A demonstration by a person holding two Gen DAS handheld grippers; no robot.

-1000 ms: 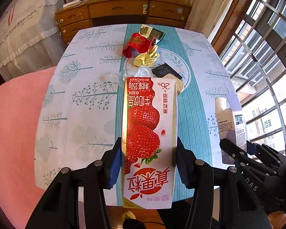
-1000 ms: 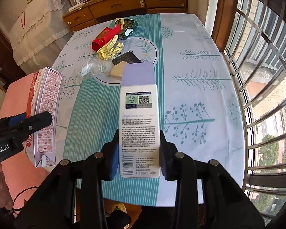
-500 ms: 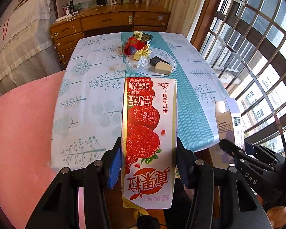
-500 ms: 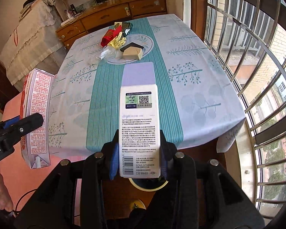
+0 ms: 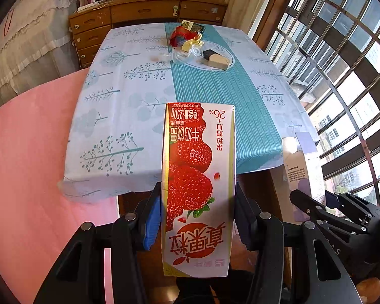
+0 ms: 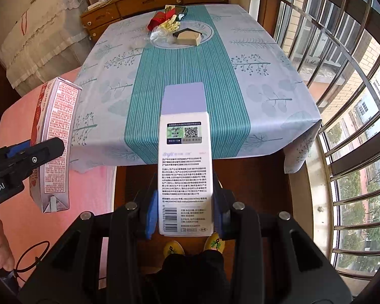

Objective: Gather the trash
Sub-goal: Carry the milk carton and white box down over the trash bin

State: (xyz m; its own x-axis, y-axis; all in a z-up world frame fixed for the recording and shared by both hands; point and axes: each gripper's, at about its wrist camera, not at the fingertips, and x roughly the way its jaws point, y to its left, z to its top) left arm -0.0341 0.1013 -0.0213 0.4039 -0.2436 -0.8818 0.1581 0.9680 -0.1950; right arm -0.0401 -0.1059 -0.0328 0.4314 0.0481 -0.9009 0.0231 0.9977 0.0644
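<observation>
My left gripper (image 5: 197,212) is shut on a strawberry milk carton (image 5: 198,177), red and white, held lengthwise between the blue pads. My right gripper (image 6: 185,207) is shut on a tall white and lilac box (image 6: 185,157) with a barcode and QR label. Each held item shows in the other view too: the carton (image 6: 54,141) at the left, the white box (image 5: 302,167) at the right. Both grippers hang past the near edge of the table (image 6: 253,58), over the wooden floor. More trash (image 5: 190,40) lies in a heap at the table's far middle: a red wrapper, yellow crumpled paper, clear plastic, a beige box.
A pink mat (image 5: 25,152) covers the floor at the left. Barred windows (image 6: 354,101) run along the right. A wooden dresser (image 5: 144,12) stands behind the table, a lace-covered piece (image 6: 38,33) at far left. The person's yellow slippers (image 6: 173,248) show below the right gripper.
Both grippers have drawn back from over the table to beyond its near edge, each keeping its item. The table and trash heap now look farther away.
</observation>
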